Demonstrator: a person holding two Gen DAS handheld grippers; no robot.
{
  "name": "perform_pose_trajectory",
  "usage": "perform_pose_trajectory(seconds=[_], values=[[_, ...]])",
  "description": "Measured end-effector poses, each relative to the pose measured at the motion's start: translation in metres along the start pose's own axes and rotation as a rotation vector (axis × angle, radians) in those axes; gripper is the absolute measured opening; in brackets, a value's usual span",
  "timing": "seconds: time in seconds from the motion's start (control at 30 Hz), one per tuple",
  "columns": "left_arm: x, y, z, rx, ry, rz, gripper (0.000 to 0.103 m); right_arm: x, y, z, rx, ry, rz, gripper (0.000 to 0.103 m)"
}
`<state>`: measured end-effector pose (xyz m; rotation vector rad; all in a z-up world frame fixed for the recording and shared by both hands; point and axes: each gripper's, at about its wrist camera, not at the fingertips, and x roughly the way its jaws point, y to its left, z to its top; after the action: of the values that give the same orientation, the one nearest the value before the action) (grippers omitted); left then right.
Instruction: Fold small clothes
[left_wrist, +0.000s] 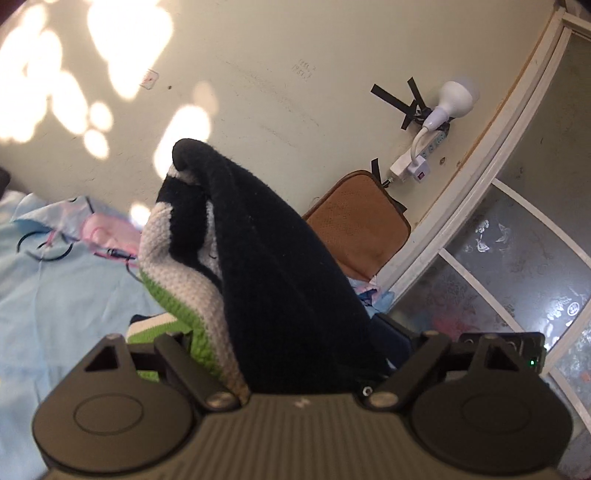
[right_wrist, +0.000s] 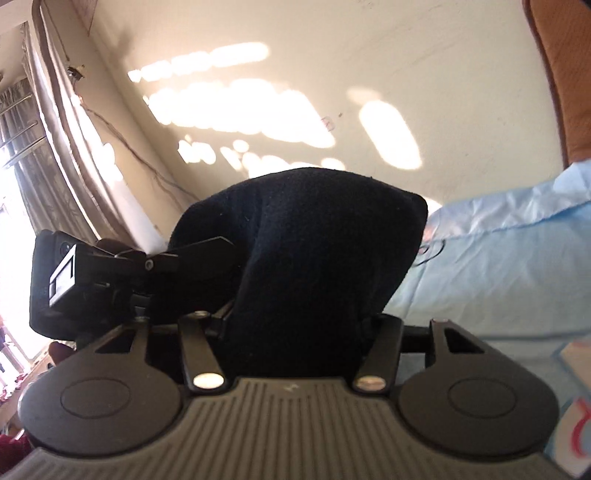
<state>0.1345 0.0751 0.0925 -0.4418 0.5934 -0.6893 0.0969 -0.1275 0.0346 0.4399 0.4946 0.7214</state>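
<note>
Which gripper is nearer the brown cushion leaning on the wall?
Right, probably. The brown cushion rises close at the right gripper's right side. The left gripper sits on the right one's far side from it, with the cushion ahead and rightward.

A dark knitted garment (left_wrist: 288, 280) (green-and-white edged) apparently drapes over the left gripper (left_wrist: 295, 354).

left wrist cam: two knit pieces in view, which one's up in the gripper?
The big black knit garment with white and green bands, bunched right ahead of the left gripper. The other striped piece lies lower on the blue sheet.
</note>
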Motion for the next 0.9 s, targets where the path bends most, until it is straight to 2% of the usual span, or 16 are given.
perform_pose_trajectory(seconds=[0.07,0.13,0.17,0.23,0.27,0.3,0.33,0.37,0.47,0.53,0.6,0.7,0.9], values=[[0.037,0.013,0.012,-0.011,0.027,0.019,0.086,0.006,-0.024,0.014,-0.010,-0.018,-0.062,0.058],[0.071,0.029,0.016,-0.072,0.083,0.053,0.084,0.016,-0.053,0.023,0.003,0.015,-0.131,0.058],[0.085,0.037,0.014,-0.105,0.112,0.077,0.079,0.022,-0.069,0.024,0.017,0.049,-0.162,0.059],[0.109,0.052,0.001,-0.164,0.185,0.128,0.078,0.035,-0.103,0.021,0.054,0.166,-0.196,0.062],[0.115,0.053,-0.006,-0.151,0.196,0.150,0.079,0.036,-0.120,0.016,0.086,0.190,-0.188,0.071],[0.111,0.046,-0.015,-0.080,0.156,0.160,0.081,0.031,-0.134,0.012,0.137,0.168,-0.153,0.076],[0.108,0.040,-0.020,-0.038,0.147,0.169,0.088,0.026,-0.148,0.009,0.196,0.155,-0.117,0.077],[0.105,0.035,-0.026,-0.007,0.148,0.192,0.091,0.023,-0.154,0.007,0.220,0.143,-0.098,0.077],[0.098,0.025,-0.036,0.059,0.154,0.241,0.092,0.018,-0.147,0.010,0.172,0.134,-0.137,0.085],[0.093,0.020,-0.034,0.074,0.177,0.271,0.093,0.018,-0.147,0.008,0.191,0.144,-0.118,0.086],[0.086,0.018,-0.035,0.073,0.200,0.300,0.100,0.019,-0.151,0.009,0.222,0.150,-0.093,0.086],[0.077,0.026,-0.041,0.014,0.207,0.299,0.102,0.022,-0.148,0.011,0.217,0.152,-0.088,0.086],[0.073,0.039,-0.048,-0.066,0.117,0.229,0.102,0.022,-0.144,0.011,0.205,0.145,-0.090,0.086]])
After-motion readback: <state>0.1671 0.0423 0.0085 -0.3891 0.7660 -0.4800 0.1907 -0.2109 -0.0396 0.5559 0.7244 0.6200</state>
